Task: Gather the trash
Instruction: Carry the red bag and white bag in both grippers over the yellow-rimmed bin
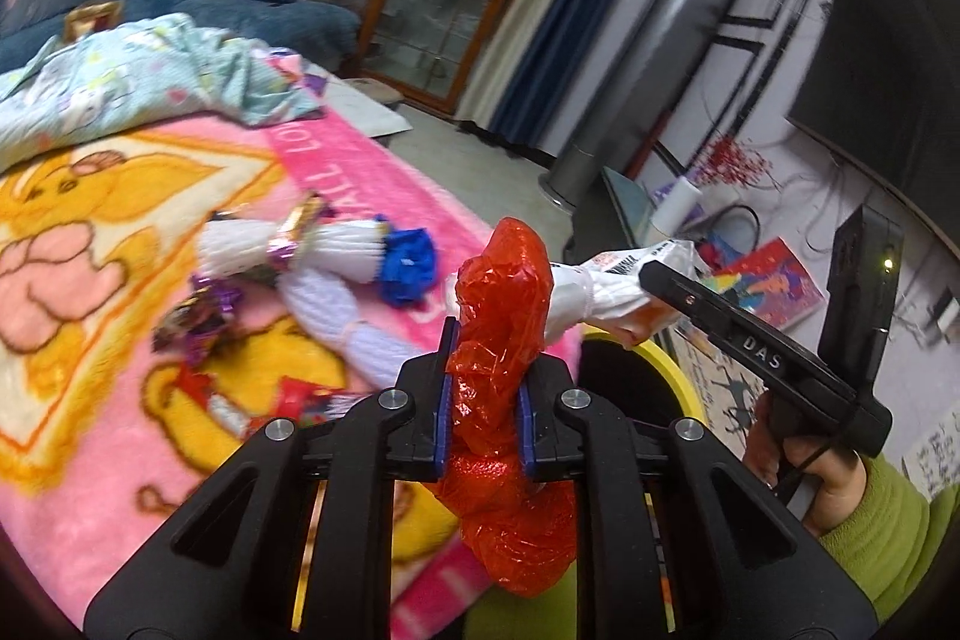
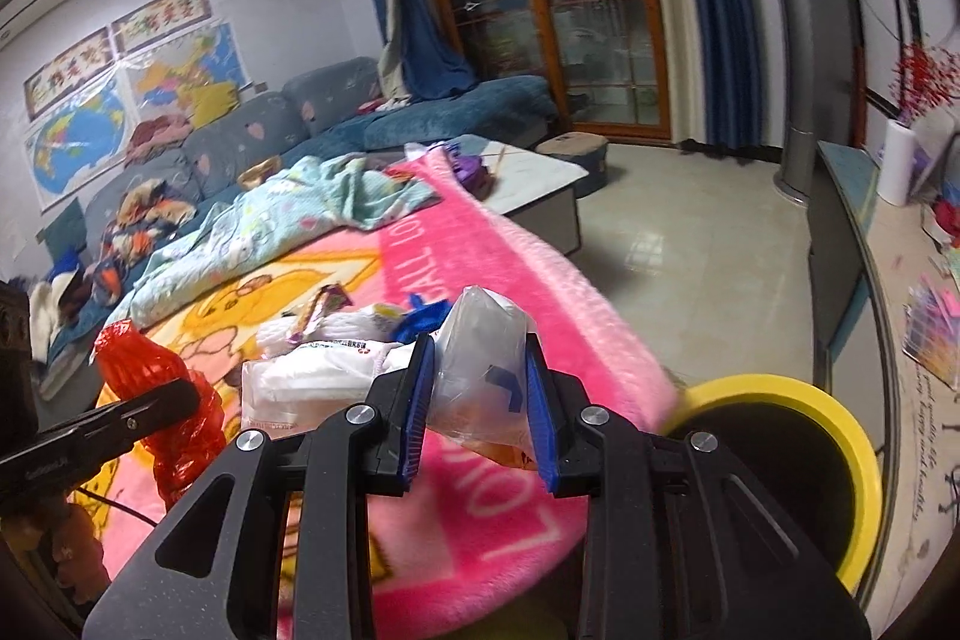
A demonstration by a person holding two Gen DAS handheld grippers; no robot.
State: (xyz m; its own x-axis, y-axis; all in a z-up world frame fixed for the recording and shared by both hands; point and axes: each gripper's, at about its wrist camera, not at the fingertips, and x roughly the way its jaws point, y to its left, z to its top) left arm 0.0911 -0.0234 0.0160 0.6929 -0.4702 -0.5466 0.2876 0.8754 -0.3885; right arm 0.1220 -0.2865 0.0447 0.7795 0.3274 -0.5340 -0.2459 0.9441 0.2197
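Trash is held in both tongs, above the near edge of a pink blanket (image 1: pixel 150 232).

Left wrist view: the left tongs (image 1: pixel 483 400) are clenched on a crumpled red bag (image 1: pixel 501 316), which sticks up above the blue pads and hangs below them. To the right, the right tongs (image 1: pixel 651 277) come in from the side, carried by a hand (image 1: pixel 804 472) in a green sleeve (image 1: pixel 888 538), gripping a white wrapper (image 1: pixel 606 289) that touches the red bag. Below the wrapper sits a yellow-rimmed bin (image 1: pixel 660 358). More litter lies on the blanket: foil wrappers (image 1: pixel 204 316), a blue scrap (image 1: pixel 408 268) and white knitted pieces (image 1: pixel 336 250).

Right wrist view: the right tongs (image 2: pixel 480 394) are clenched on a clear plastic bag (image 2: pixel 486 364) with a white wrapper (image 2: pixel 318 376) bunched against it on the left. The left tongs (image 2: pixel 186 397) enter from the left edge, with the red bag (image 2: pixel 150 376) pinched in them. The bin (image 2: pixel 834 418) stands at lower right, just beside the blanket (image 2: pixel 498 244) edge, black inside. A pale blue quilt (image 2: pixel 288 214) lies crumpled farther back on the blanket.
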